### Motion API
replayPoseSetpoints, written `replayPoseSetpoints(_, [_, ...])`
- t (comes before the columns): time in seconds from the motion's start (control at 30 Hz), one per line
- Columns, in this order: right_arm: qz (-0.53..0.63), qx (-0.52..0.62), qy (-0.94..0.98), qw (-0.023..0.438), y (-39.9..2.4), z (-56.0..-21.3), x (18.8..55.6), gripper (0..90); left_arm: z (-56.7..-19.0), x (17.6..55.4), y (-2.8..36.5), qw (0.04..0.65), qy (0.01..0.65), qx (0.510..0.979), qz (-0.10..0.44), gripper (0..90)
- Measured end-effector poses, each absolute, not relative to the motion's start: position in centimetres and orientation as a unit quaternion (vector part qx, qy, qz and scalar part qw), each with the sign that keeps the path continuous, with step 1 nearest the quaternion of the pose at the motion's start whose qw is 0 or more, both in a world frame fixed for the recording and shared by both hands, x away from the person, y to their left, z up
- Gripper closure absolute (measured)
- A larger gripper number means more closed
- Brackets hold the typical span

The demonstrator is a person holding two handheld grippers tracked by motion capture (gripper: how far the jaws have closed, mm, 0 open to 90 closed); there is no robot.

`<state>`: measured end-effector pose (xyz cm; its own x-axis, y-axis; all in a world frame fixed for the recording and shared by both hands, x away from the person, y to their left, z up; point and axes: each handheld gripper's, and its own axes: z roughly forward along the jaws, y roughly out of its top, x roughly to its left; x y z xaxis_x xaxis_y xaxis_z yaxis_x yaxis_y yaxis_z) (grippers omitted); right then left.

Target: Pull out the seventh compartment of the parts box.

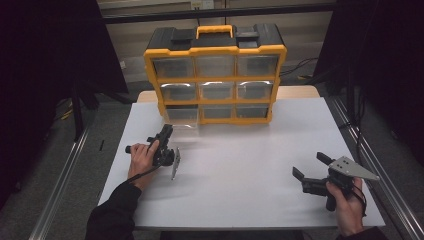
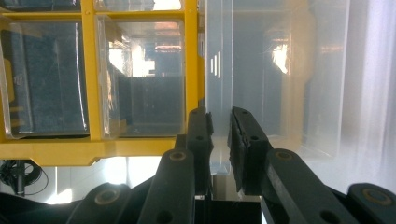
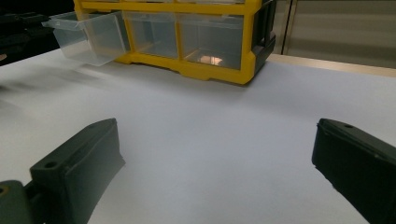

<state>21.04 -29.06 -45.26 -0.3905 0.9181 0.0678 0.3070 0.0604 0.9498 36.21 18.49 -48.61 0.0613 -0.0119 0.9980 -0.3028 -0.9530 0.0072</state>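
A yellow and black organizer (image 1: 216, 75) with clear drawers stands at the back of the white table (image 1: 240, 170). Its bottom-left clear drawer (image 3: 86, 39) is pulled partway out, tilted toward the table. My left gripper (image 1: 167, 131) is turned on its side and shut on that drawer's front wall; in the left gripper view the clear drawer (image 2: 261, 70) runs between the pads of the left gripper (image 2: 219, 119). Far from the organizer, my right gripper (image 1: 310, 165) rests near the table's front right, open, with nothing between the jaws of the right gripper (image 3: 217, 140).
The other clear drawers (image 1: 216, 91) sit pushed into the yellow frame (image 2: 93, 79). The organizer's yellow carry handle (image 1: 214, 30) is on top. A metal rail (image 1: 372, 165) runs along the table's right side. Bare white tabletop lies between the two hands.
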Motion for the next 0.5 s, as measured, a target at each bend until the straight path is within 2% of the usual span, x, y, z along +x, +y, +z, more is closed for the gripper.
replayPoseSetpoints(0.33, [0.508, 0.460, 0.663, 0.302, -29.00, -45.30, 21.29, 0.7, -48.51, 36.16, 18.30, 0.123, -0.094, 0.722, 0.674, 77.0])
replayPoseSetpoints(0.5, [0.507, 0.460, 0.664, 0.302, -29.05, -45.26, 21.16, 0.8, -48.62, 36.25, 18.13, 0.140, -0.083, 0.726, 0.668, 67.7])
